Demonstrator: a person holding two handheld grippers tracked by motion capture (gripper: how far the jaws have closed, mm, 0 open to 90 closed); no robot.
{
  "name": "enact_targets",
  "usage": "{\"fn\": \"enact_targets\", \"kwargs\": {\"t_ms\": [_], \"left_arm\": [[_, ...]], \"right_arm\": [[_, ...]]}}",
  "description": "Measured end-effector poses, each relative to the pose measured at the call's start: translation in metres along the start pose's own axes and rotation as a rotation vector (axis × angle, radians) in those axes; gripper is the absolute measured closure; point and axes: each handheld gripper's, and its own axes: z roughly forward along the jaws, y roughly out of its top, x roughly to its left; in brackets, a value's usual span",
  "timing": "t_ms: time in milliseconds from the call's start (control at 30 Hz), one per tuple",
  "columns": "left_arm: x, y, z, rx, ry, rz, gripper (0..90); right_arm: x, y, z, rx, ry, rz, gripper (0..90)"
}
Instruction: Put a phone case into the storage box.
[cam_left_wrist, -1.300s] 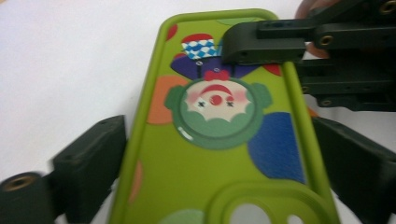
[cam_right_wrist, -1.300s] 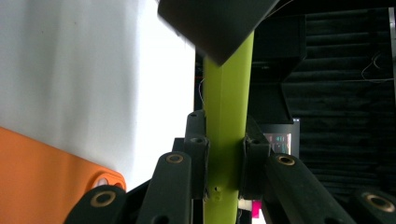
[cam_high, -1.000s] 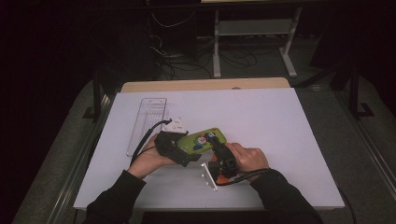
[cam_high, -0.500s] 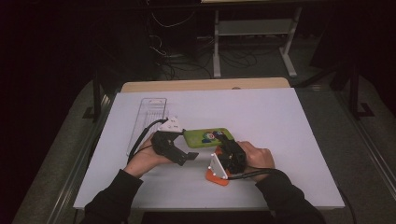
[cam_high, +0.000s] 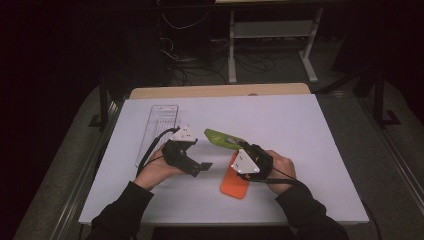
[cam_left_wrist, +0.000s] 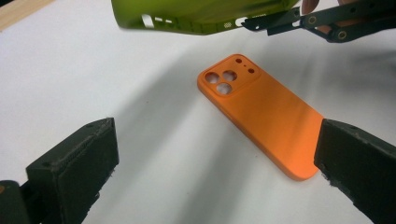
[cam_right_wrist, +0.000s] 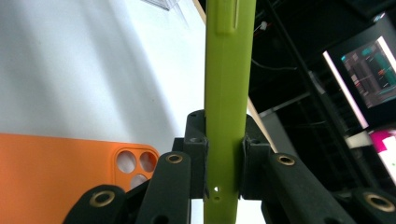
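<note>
My right gripper (cam_high: 246, 159) (cam_right_wrist: 224, 158) is shut on a lime-green phone case (cam_high: 224, 138) (cam_right_wrist: 229, 88). It holds the case edge-on, tilted and clear of the table. An orange phone case (cam_high: 235, 179) (cam_left_wrist: 261, 109) (cam_right_wrist: 56, 172) lies flat on the white table, camera cut-outs showing, just under the right gripper. My left gripper (cam_high: 198, 163) (cam_left_wrist: 217, 149) rests low to the left of it, open, jaws wide with nothing between the pads. In the left gripper view the green case (cam_left_wrist: 201, 16) hangs above the orange one.
A clear plastic tray (cam_high: 158, 125) lies at the back left of the white table top (cam_high: 310, 135). A wooden strip (cam_high: 220, 91) runs along the far edge. Behind it, in the dark, are cables and a metal stand (cam_high: 272, 30).
The right gripper has lifted the green case up and away to the right. The orange case it covered now lies bare on the table. The left gripper kept still.
</note>
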Motion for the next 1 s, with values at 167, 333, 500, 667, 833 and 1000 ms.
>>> {"fn": "enact_targets", "kwargs": {"t_ms": [167,333,500,667,833,1000], "left_arm": [[-0.001,0.0,0.0,0.003,0.01,0.012,0.0],[-0.002,-0.001,0.001,-0.002,0.012,0.001,0.0],[-0.002,-0.001,0.002,0.004,0.013,0.008,0.0],[-0.002,-0.001,0.002,0.007,0.014,0.007,0.0],[-0.002,-0.001,0.002,0.006,0.017,0.006,0.0],[-0.002,-0.001,0.002,0.01,0.021,0.006,0.0]], "right_arm": [[-0.01,-0.003,0.001,0.004,0.044,0.087,75.7],[-0.019,-0.005,0.002,0.003,0.104,0.236,75.6],[-0.027,-0.009,0.002,-0.006,0.162,0.368,75.7],[-0.035,-0.012,0.001,-0.009,0.224,0.492,75.7],[-0.04,-0.017,0.003,-0.011,0.27,0.564,75.6],[-0.044,-0.021,0.004,-0.014,0.315,0.651,75.6]]}}
